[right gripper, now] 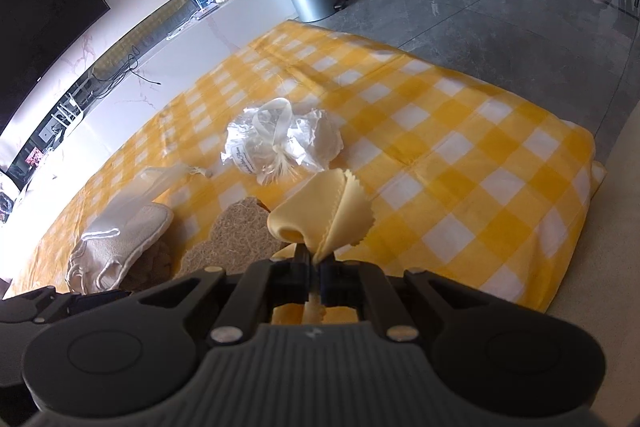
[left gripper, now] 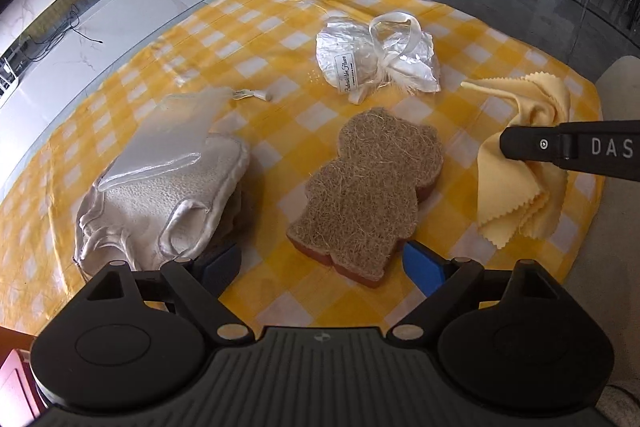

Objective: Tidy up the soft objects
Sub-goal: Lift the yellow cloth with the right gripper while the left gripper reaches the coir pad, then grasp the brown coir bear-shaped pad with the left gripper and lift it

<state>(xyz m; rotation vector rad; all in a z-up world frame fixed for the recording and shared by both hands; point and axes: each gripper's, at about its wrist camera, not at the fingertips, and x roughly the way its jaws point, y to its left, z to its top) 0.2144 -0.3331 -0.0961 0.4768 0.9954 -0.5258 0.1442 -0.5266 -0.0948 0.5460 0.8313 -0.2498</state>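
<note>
Yellow cloth (right gripper: 320, 215) pinched in right tool (right gripper: 315, 277) for moving; left tool (left gripper: 320, 263) spread, sponge (left gripper: 368, 191) at 12 o'clock.

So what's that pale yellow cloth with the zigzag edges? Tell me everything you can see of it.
The yellow cloth is a thin, soft, matte pale-yellow piece with pinked, zigzag-cut edges, like a cleaning cloth. It is crumpled into loose folds. The right gripper is shut on it, pinching a bunched part, so folds stand up past the jaws while layered corners hang down toward the yellow checked tablecloth. Whether those corners touch it, I cannot tell. It hangs to the right of the fibrous bear-shaped sponge, apart from it.
</note>
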